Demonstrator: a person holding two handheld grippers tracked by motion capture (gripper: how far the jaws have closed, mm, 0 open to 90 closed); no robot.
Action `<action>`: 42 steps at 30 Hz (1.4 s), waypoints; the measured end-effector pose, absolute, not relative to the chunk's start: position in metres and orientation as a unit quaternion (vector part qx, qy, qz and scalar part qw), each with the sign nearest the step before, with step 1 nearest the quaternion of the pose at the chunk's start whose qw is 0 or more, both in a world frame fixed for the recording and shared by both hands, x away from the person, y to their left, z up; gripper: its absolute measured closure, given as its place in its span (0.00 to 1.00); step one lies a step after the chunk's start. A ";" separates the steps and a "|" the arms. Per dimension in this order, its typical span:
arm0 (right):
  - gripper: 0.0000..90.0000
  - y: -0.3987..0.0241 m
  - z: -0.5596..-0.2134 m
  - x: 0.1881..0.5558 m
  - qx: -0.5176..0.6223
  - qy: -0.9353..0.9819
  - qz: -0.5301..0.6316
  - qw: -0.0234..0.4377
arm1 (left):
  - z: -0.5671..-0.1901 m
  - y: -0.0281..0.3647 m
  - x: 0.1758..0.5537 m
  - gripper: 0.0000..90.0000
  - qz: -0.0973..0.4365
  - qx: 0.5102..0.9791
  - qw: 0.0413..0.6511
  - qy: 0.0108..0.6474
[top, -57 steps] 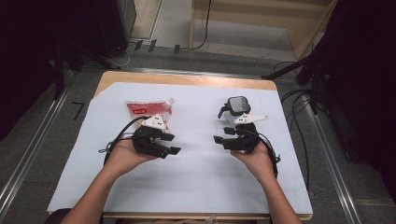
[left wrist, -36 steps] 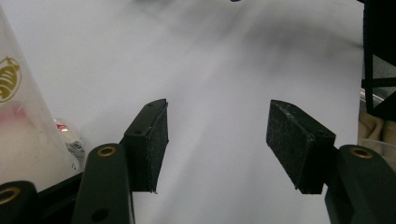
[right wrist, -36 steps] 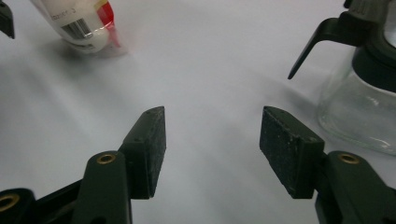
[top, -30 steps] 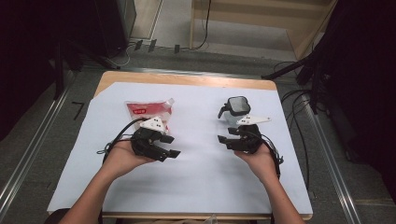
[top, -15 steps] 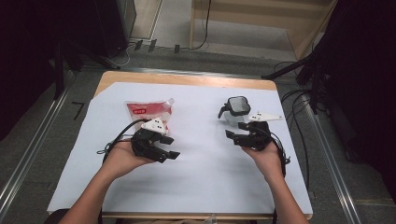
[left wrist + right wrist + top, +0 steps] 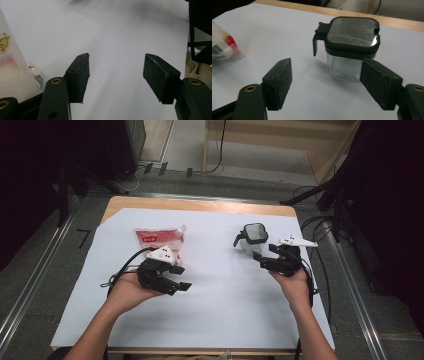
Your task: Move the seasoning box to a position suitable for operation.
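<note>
Clear-walled and black-lidded, the container (image 6: pixel 350 47) is standing on the white sheet (image 6: pixel 225 310) just ahead of our right gripper (image 6: pixel 267 261), whose empty jaws have just been opening, so we are judging the approach and needing to straddle it next.

Clear glossy plastic jar (image 6: pixel 348 67) with black plastic lid (image 6: pixel 352 31); glossy plastic pouch (image 6: pixel 159 239); matt white paper sheet (image 6: pixel 215 310); wooden table (image 6: pixel 200 205).
</note>
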State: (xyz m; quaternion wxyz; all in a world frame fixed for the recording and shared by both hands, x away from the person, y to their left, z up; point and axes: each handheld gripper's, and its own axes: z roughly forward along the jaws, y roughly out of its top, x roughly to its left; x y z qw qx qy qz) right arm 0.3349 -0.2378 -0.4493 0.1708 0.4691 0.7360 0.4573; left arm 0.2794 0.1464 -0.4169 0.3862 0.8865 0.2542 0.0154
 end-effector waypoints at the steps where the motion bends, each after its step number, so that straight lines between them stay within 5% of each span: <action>1: 0.27 -0.239 -0.450 0.338 0.476 0.733 0.454 0.174 | -0.417 0.148 0.278 0.44 0.018 0.887 0.384 0.256; 10: 0.15 -0.231 -0.457 0.357 0.507 0.730 0.403 0.217 | -0.416 0.152 0.275 0.44 0.012 0.884 0.389 0.257; 17: 0.09 -0.227 -0.465 0.370 0.507 0.716 0.437 0.198 | -0.417 0.150 0.272 0.44 0.011 0.886 0.386 0.257; 42: 0.07 -0.204 -0.501 0.409 0.521 0.715 0.408 0.224 | -0.419 0.148 0.272 0.44 0.008 0.888 0.381 0.256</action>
